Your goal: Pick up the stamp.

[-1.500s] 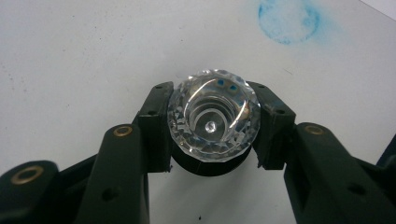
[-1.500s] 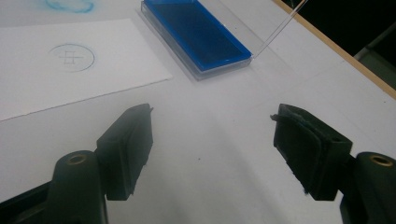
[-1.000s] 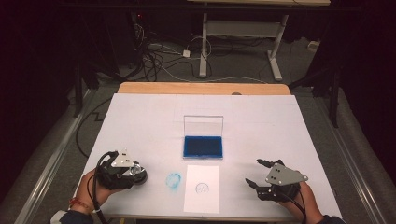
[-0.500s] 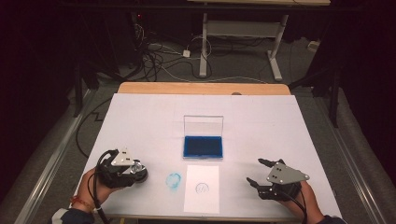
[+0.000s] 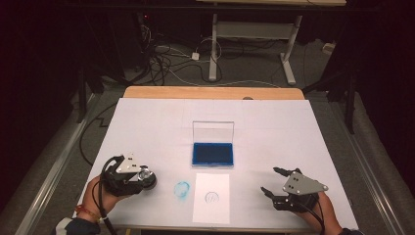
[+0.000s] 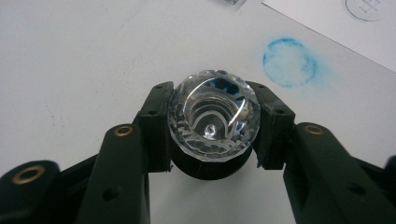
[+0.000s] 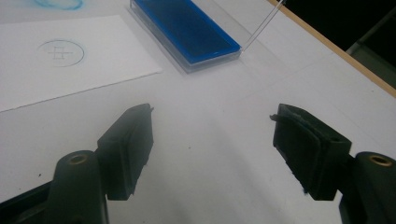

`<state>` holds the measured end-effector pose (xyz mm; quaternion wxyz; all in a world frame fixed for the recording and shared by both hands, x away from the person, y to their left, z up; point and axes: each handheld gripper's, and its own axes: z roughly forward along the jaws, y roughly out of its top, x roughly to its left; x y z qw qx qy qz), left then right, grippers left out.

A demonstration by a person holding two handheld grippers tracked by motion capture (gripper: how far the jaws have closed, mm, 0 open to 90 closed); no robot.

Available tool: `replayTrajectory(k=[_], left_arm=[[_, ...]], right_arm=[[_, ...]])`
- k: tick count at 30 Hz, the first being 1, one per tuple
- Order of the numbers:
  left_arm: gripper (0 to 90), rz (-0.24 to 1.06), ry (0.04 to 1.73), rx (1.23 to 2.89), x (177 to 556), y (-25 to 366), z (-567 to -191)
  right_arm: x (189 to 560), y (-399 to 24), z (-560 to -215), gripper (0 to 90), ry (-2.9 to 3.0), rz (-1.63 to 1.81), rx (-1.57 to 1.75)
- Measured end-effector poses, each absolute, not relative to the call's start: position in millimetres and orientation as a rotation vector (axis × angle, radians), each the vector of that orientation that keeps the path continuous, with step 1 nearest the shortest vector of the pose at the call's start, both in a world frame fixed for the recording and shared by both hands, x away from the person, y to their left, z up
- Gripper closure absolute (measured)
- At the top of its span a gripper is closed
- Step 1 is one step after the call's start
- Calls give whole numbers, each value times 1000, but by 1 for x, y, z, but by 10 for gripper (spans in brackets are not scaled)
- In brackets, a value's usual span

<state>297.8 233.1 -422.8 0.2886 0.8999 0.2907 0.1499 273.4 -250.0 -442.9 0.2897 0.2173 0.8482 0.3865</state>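
Note:
My left gripper [image 5: 142, 178] rests on the white table at the front left, shut on a round stamp [image 5: 145, 175] with a clear faceted top. Both pads press the sides of the stamp [image 6: 213, 121] in the left gripper view. A white sheet [image 5: 215, 210] lies at the front centre and bears a faint blue ring mark [image 5: 211, 197]. Behind the sheet sits a blue ink pad [image 5: 213, 153] with its clear lid standing up. My right gripper [image 5: 270, 180] lies at the front right, open, its jaws [image 7: 212, 116] wide apart over bare table.
A round blue ink smudge [image 5: 182, 188] marks the table cover between the stamp and the sheet. A wooden strip [image 5: 210, 92] runs along the table's far edge. Cables and desk legs lie on the floor beyond.

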Motion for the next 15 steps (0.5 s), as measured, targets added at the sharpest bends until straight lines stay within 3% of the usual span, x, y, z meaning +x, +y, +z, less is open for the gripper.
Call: replayTrajectory(k=[15], left_arm=[[538,410,740,2370,302,221,-412]], right_arm=[[273,-245,-442,273,2265,1028,570]])
